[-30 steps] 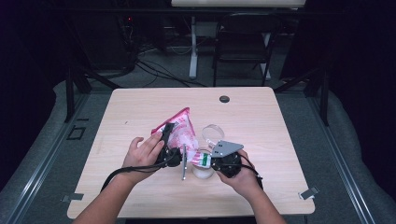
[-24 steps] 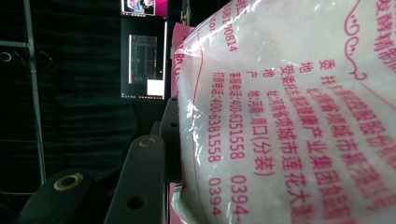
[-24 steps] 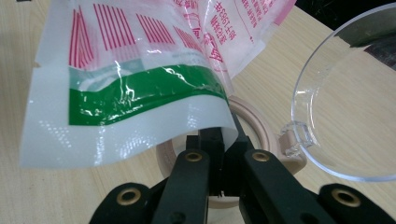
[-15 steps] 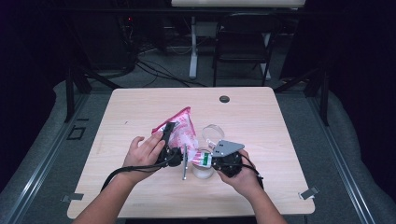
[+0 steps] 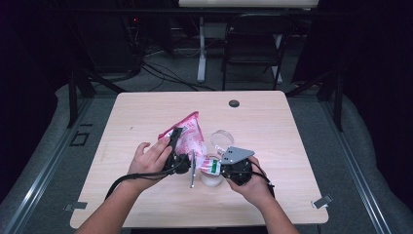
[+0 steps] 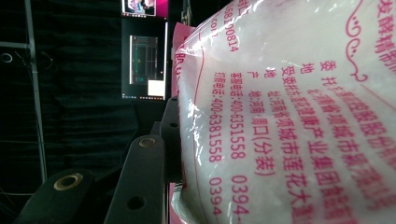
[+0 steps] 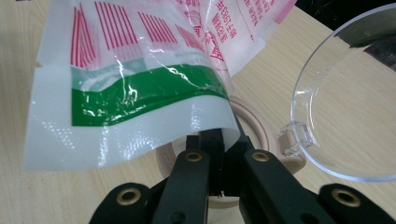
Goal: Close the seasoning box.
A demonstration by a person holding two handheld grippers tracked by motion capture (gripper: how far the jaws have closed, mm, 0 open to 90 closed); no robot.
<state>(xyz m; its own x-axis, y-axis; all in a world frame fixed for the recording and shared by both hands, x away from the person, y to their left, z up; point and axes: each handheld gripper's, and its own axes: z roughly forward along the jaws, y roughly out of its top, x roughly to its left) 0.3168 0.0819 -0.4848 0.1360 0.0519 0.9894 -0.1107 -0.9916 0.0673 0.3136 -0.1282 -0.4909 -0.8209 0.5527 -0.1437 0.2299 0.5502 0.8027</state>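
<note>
A pink-and-white printed plastic bag (image 5: 189,132) full of white grains is held tilted over the table. My left gripper (image 5: 178,157) is shut on its body; in the left gripper view the bag (image 6: 299,121) bulges against one black jaw and hides the other. My right gripper (image 5: 220,168) is shut on the bag's white, green-banded bottom edge (image 7: 140,100), its jaws meeting at the gripper (image 7: 219,140). Below that edge stands a small jar with a beige rim (image 7: 254,122) and its clear hinged lid (image 7: 348,98) open; in the high view the lid (image 5: 222,138) lies past the jar (image 5: 211,179).
The light wooden table (image 5: 297,131) carries a black round grommet (image 5: 234,103) near its far edge. A dark folding chair (image 5: 253,46) and cables stand on the floor beyond. In the left gripper view a lit monitor (image 6: 144,65) glows in the dark room.
</note>
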